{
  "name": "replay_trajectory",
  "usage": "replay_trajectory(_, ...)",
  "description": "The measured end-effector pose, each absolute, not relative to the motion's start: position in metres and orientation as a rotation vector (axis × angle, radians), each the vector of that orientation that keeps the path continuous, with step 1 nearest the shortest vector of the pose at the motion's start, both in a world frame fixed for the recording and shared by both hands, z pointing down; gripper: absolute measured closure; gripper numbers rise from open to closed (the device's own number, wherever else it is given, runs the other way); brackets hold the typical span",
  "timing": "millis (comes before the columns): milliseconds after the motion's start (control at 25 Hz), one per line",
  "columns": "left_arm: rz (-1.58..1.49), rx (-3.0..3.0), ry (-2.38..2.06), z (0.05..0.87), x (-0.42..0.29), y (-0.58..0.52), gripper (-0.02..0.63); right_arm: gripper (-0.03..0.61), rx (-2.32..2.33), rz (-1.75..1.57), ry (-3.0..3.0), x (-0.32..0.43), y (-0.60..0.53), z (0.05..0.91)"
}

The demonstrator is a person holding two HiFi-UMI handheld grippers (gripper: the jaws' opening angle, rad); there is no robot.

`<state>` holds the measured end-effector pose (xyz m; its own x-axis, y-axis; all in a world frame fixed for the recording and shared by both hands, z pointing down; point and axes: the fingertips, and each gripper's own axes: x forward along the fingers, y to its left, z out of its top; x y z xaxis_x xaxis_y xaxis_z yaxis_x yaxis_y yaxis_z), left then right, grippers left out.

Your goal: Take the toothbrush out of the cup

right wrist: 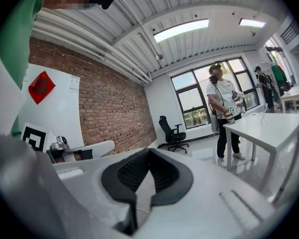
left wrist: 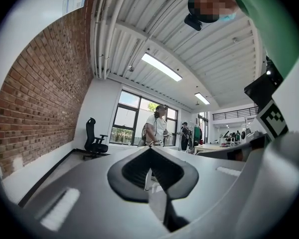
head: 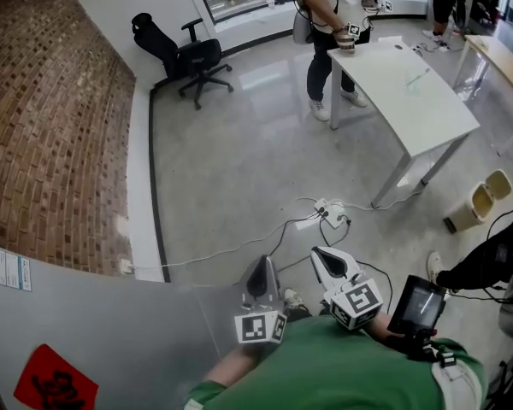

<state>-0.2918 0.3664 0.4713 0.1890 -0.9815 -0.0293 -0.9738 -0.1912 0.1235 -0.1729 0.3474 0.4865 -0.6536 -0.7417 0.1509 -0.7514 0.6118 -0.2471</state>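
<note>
No cup or toothbrush can be made out for certain in any view. A thin greenish item (head: 417, 78) lies on the far white table (head: 427, 109), too small to identify. My left gripper (head: 262, 263) and right gripper (head: 321, 254) are held close to my green-shirted body, above the floor and pointing out into the room. In the left gripper view the left gripper (left wrist: 149, 150) has its jaws meeting at the tips with nothing between them. In the right gripper view the right gripper (right wrist: 148, 151) is likewise shut and empty.
A person (head: 325, 24) stands at the white table's far end holding grippers. A black office chair (head: 188, 58) stands by the brick wall (head: 43, 101). Cables and a power strip (head: 325, 212) lie on the floor. Two bins (head: 483, 199) stand at the right, a grey panel (head: 94, 331) beside me.
</note>
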Motion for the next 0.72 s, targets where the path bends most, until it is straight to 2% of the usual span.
replay_trajectory(720,-0.239,2.379,-1.860,0.472,-0.371,0.289,0.607,0.577,1.384,0.420,-2.733,-0.248,0.278,0.485)
